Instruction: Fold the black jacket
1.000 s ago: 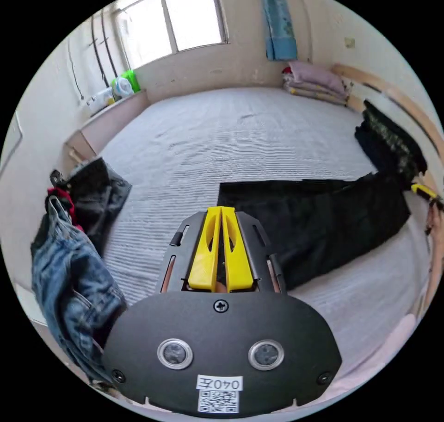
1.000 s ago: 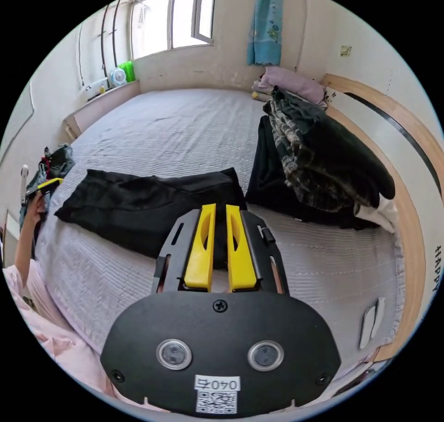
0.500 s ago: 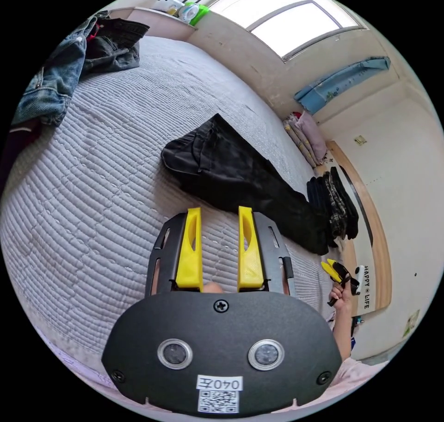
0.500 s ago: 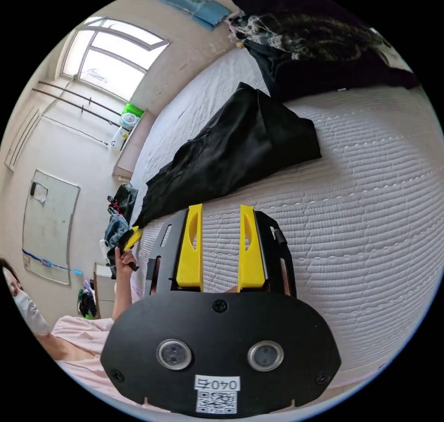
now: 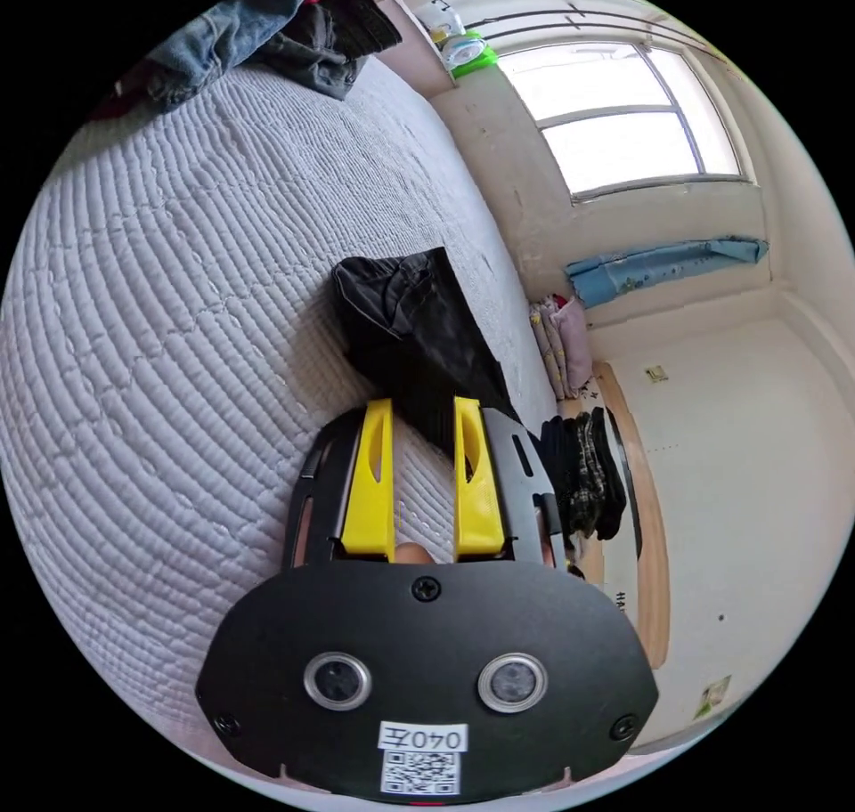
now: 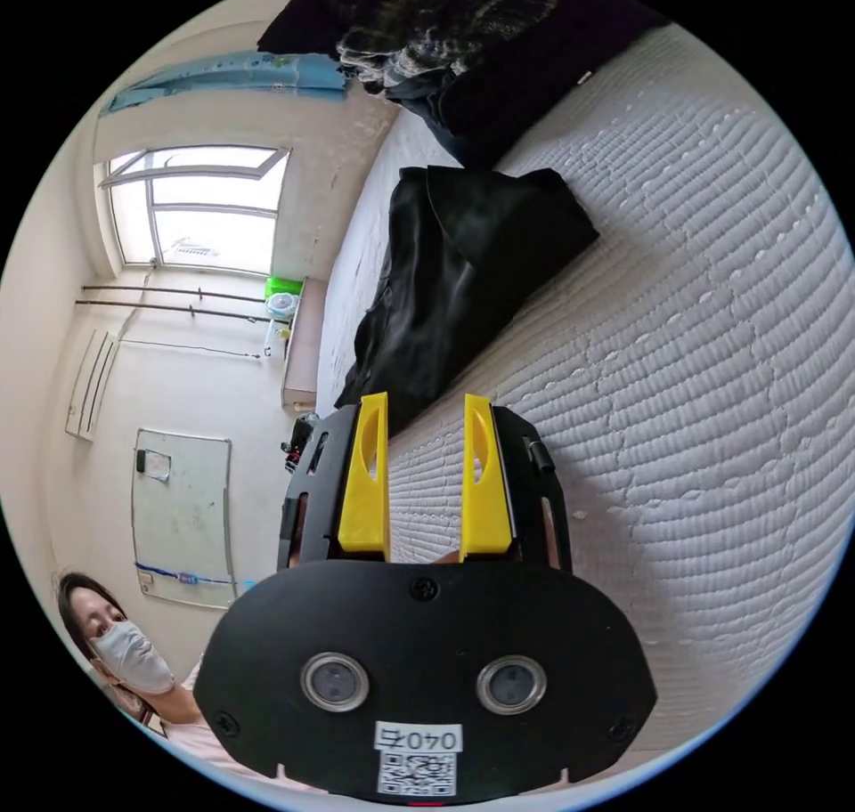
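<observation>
The black jacket (image 5: pixel 405 322) lies folded long and narrow on the grey quilted bed (image 5: pixel 178 313). My left gripper (image 5: pixel 423 407) is open, low over the quilt at one end of the jacket, and the jacket's near edge shows between its yellow jaws. In the right gripper view the jacket (image 6: pixel 463 260) stretches away from my right gripper (image 6: pixel 426 402). That gripper is open too, with its left jaw by the jacket's near corner and quilt (image 6: pixel 695 358) between the jaws. I cannot tell whether either gripper touches the cloth.
Jeans and dark clothes (image 5: pixel 267 28) are heaped at one edge of the bed. A stack of dark clothes (image 5: pixel 588 483) (image 6: pixel 463 28) sits by the wooden headboard (image 5: pixel 646 527), with folded pink bedding (image 5: pixel 561 349) beyond. A person (image 6: pixel 116 643) is at the bedside.
Both grippers have opened from shut or nearly shut. Both cameras have rolled and dropped close to the quilt at the jacket's two ends. The jacket lies as before.
</observation>
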Demonstrator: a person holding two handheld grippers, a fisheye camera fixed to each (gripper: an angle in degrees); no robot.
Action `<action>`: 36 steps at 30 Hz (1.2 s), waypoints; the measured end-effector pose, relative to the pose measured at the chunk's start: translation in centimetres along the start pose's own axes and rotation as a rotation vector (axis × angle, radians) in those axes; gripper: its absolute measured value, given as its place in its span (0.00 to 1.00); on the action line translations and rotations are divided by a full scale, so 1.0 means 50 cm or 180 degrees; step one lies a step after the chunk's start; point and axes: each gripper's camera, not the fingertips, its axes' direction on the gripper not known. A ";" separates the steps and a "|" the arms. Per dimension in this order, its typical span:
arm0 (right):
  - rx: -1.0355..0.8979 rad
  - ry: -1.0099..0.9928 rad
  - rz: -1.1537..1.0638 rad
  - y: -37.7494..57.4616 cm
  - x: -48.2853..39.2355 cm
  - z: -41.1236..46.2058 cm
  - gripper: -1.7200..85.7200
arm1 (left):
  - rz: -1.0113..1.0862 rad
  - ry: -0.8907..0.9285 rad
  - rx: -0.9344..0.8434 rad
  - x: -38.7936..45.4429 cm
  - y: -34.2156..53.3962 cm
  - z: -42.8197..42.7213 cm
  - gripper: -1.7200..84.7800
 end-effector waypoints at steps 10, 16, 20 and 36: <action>0.0386 -0.0395 0.0553 -0.038 0.054 0.038 0.14 | -0.0079 0.0124 -0.0293 -0.035 -0.115 0.054 0.03; 0.0436 -0.0075 0.0568 0.025 0.026 0.018 0.16 | -0.0050 0.0045 -0.0352 -0.060 -0.128 0.031 0.01; 0.0633 -0.0190 0.0680 0.021 0.035 0.021 0.16 | -0.0092 0.0141 -0.0338 -0.087 -0.127 0.029 0.01; 0.0585 -0.0408 0.0572 0.134 -0.089 0.133 0.01 | 0.0050 0.0305 -0.0429 -0.104 -0.077 -0.073 0.01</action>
